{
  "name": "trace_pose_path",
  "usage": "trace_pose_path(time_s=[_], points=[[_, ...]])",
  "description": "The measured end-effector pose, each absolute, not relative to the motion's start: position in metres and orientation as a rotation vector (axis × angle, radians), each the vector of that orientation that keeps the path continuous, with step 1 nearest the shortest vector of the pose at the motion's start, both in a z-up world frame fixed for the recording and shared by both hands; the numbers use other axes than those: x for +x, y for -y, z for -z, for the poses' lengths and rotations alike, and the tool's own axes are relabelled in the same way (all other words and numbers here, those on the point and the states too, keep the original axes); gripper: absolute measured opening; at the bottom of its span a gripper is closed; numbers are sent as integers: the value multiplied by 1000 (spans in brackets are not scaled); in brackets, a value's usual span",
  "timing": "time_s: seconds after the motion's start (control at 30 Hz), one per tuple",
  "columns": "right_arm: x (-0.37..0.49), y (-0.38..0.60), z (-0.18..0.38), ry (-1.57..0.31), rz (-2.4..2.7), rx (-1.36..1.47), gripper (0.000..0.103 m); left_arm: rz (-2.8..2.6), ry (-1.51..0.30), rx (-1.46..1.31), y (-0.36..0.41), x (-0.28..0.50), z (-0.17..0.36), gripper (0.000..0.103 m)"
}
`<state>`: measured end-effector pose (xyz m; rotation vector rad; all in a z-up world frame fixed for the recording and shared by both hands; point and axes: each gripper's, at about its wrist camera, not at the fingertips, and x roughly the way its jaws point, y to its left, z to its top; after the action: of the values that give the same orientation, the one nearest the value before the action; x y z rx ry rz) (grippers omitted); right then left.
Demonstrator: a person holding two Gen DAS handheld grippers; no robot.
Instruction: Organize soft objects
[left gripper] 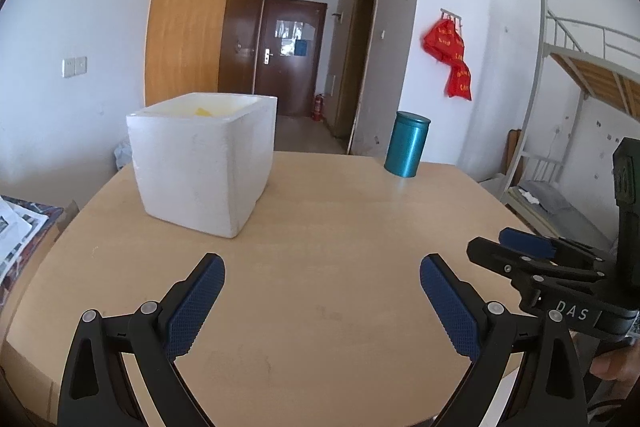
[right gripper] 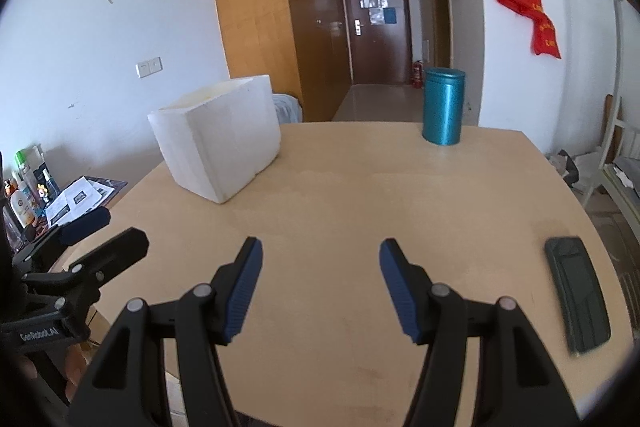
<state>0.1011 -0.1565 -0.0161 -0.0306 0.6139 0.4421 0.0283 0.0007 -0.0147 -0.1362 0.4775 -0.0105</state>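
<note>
A white foam box (left gripper: 204, 163) stands on the wooden table (left gripper: 320, 227) at the far left; a bit of something yellow (left gripper: 203, 112) shows inside its open top. It also shows in the right wrist view (right gripper: 220, 143). My left gripper (left gripper: 322, 269) is open and empty above the table's near part, short of the box. My right gripper (right gripper: 320, 253) is open and empty over the table's middle. Each gripper shows at the edge of the other's view: the right one (left gripper: 532, 255) and the left one (right gripper: 92, 235).
A teal metal canister (right gripper: 443, 106) stands at the table's far right edge, also in the left wrist view (left gripper: 406, 143). A dark phone-like slab (right gripper: 576, 293) lies near the table's right edge. Papers and bottles (right gripper: 60, 195) sit on a low surface at left.
</note>
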Motion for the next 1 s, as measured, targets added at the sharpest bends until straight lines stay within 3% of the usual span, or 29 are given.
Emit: trace_pose_path(time_s=[0.17,0.33,0.5,1.0], points=[[94,158,21,-610,-434,-7,67,4,-474,-119,1,20,22,98],[81,160,20,-589,-430,11,75,2,-441,-105,1,9,19,98],[67,165,15,-546,-396,21,100,-8,-411,-110,-3,-3,14,98],[28,166,-2,-422,-389,3,103,-37,-293,-88,3,-40,-2,98]])
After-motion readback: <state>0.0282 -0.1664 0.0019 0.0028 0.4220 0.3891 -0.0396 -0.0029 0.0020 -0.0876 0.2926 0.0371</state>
